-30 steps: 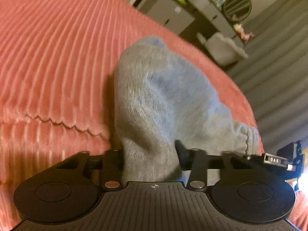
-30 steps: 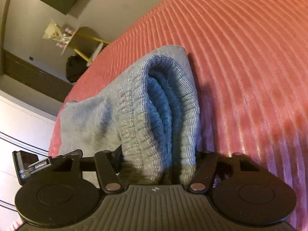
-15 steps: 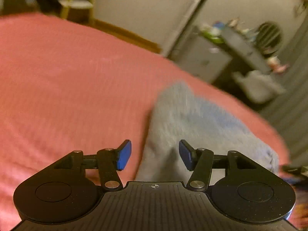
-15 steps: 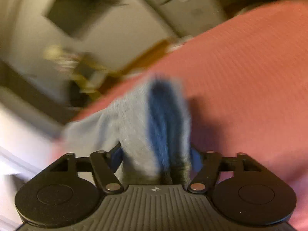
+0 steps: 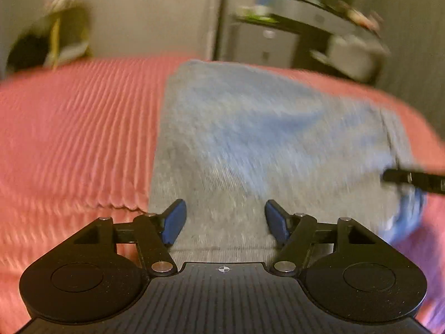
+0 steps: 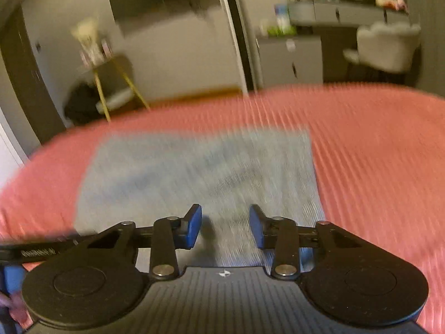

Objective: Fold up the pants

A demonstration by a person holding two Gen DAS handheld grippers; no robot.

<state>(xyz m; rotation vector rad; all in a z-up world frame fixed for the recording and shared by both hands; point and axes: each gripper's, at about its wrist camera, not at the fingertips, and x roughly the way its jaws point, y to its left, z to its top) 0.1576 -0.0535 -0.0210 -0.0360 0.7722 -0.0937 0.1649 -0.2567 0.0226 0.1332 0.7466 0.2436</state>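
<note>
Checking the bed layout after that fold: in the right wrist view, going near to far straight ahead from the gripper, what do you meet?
Right gripper, jaws closing with nothing clamped between them → folded grey pants lying flat → bare pink ribbed bedspread → the room's back wall.

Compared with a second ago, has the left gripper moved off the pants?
Yes. The left gripper has backed away from the pants lying on the pink bedspread; its fingers are opening, empty.

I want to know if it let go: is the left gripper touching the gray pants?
Apart. In the left wrist view the left gripper has its blue pads spread and opening, nothing between them; the pants lie flat on the pink bedspread beyond.
</note>
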